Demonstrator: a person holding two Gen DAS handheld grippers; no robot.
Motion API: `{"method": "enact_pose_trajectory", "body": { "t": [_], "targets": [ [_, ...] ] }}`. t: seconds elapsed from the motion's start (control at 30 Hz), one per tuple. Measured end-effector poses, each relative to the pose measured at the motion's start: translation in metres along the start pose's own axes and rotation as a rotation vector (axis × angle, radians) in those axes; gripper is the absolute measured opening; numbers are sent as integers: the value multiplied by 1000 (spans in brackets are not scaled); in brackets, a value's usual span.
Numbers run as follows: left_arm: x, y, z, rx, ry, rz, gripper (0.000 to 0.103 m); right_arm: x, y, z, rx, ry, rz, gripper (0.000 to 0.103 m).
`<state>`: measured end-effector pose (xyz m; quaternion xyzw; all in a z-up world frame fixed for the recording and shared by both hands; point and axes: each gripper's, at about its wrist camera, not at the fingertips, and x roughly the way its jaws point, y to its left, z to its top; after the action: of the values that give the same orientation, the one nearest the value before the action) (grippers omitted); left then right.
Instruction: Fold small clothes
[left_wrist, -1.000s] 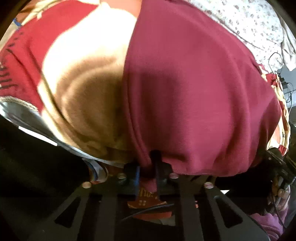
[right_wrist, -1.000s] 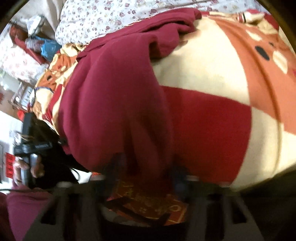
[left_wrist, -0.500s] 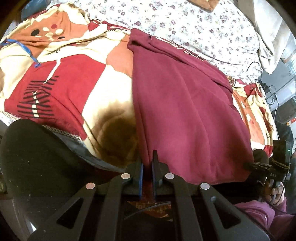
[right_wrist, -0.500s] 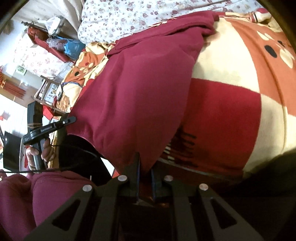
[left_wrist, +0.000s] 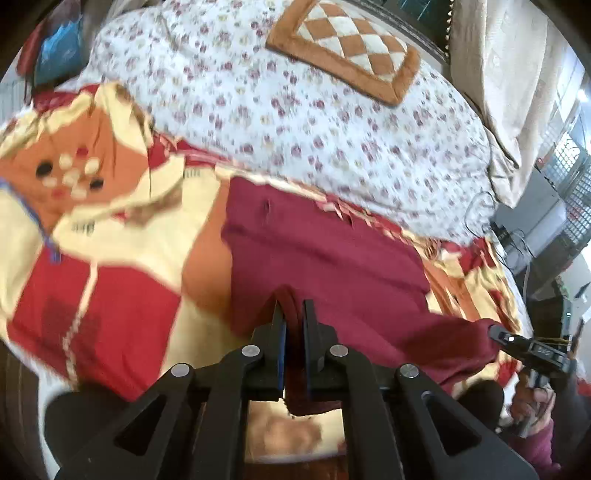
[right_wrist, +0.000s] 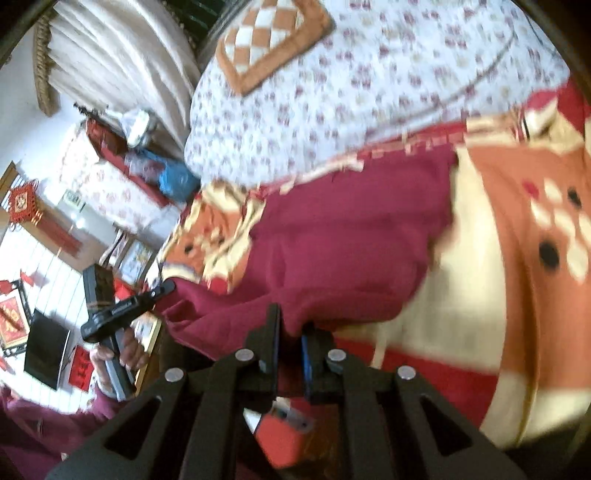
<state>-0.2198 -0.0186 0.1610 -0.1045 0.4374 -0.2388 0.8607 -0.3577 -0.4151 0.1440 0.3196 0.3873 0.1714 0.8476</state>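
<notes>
A dark red garment (left_wrist: 332, 266) lies on a red, orange and cream blanket (left_wrist: 110, 258). My left gripper (left_wrist: 293, 314) is shut on the garment's near edge, cloth bunched between the fingers. My right gripper (right_wrist: 291, 321) is shut on the near edge at the other corner of the same garment (right_wrist: 343, 251). Each gripper shows in the other's view: the right one (left_wrist: 532, 347) at the garment's right corner, the left one (right_wrist: 122, 306) at its left corner. The near edge hangs lifted between them and sags in the middle.
A floral quilt (left_wrist: 314, 110) with a brown checked cushion (left_wrist: 343, 44) lies behind the blanket. A curtain (left_wrist: 517, 74) hangs at the back right. The bed's near edge is just under my grippers. A shelf with bags (right_wrist: 147, 166) and a black screen (right_wrist: 44, 350) stand left of the bed.
Both grippers have lifted and carried the garment's near edge forward, away from the bed's edge. The garment now looks shorter, and the quilt and cushion have come into view.
</notes>
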Motion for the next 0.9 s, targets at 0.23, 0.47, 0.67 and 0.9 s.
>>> {"method": "enact_pose_trajectory", "body": {
  "t": [0.23,0.47,0.67,0.9],
  "targets": [
    [62,6,71,-40,-54,44,0,35,-13,73,6,-80,-107,9],
    [137,18,119,-82,-26,80,0,90,-59,122,79,-83,-227,9],
    [194,34,134,-118,22,41,0,131,-109,141,169,-59,-270,10],
    [216,50,138,-158,64,22,33,142,-138,146,268,-41,-237,19]
  ]
}}
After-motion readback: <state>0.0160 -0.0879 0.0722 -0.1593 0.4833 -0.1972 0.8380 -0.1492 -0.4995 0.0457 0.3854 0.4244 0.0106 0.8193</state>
